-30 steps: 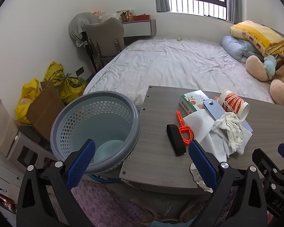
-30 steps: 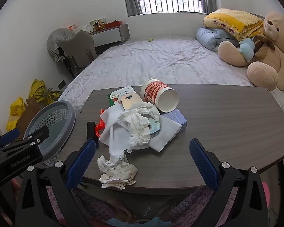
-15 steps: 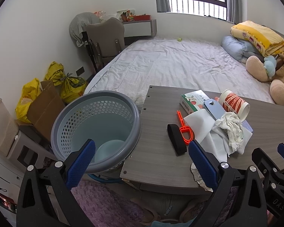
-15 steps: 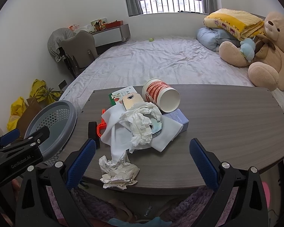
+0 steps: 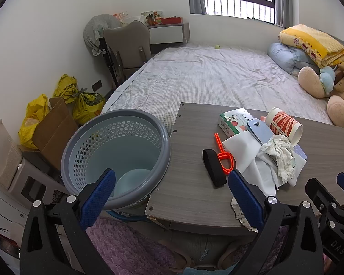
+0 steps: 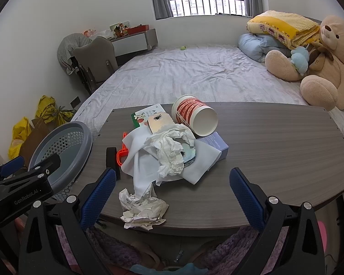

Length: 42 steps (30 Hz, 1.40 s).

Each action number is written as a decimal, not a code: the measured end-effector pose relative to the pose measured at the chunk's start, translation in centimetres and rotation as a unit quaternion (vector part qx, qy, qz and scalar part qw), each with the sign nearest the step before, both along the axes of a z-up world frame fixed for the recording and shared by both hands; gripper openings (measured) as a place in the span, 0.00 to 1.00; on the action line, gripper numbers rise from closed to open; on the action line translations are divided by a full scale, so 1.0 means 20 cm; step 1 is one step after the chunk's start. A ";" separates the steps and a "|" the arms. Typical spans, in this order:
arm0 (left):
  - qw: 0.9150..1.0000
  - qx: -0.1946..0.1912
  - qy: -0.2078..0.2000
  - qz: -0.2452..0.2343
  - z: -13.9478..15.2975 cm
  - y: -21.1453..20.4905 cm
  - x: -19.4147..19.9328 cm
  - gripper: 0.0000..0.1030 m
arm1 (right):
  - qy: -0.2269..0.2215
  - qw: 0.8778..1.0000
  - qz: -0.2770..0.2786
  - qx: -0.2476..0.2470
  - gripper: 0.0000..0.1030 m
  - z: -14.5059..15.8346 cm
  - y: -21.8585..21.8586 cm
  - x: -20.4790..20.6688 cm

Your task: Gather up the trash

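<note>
Trash is sitting all over the left half of the grey wood table [image 6: 275, 142], so here's the layout. Closest to the near edge is a crumpled paper wad [image 6: 142, 208], lying just ahead of the right gripper [image 6: 172, 194], a bit left of the middle of its gap and near its left finger. That gripper is hanging wide open with nothing between its blue pads, and it isn't touching anything.

Further back, a white tissue [image 6: 172, 153] is sitting on top of a white sheet [image 6: 137, 158], with a blue box [image 6: 215, 143] poking out underneath on the right. Behind that, a red-and-white paper cup [image 6: 195, 118] is lying on its side with the mouth facing the camera, and a green-and-white carton [image 6: 146, 114] is lying just left of it. An orange plastic piece [image 5: 223, 155] and a black strap [image 5: 214, 168] are lying side by side at the left of the pile.

Left gripper [image 5: 169, 194] is spread wide open too, holding nothing, hovering over the table's left corner. One of its fingers is lining up over the grey perforated basket [image 5: 117, 155], which is standing right against the table's left edge. The pile is sitting to the right of that gripper.
</note>
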<state>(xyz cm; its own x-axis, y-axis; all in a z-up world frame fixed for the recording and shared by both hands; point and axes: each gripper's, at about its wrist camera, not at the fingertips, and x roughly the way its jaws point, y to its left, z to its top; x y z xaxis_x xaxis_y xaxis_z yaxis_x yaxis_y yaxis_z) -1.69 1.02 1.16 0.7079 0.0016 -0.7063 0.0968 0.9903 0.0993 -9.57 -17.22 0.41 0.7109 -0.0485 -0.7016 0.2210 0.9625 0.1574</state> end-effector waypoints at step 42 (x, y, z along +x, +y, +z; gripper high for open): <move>1.000 0.002 0.004 -0.002 -0.02 0.01 0.00 0.94 | 0.001 1.000 -0.003 -0.006 0.92 0.00 -0.02 -0.01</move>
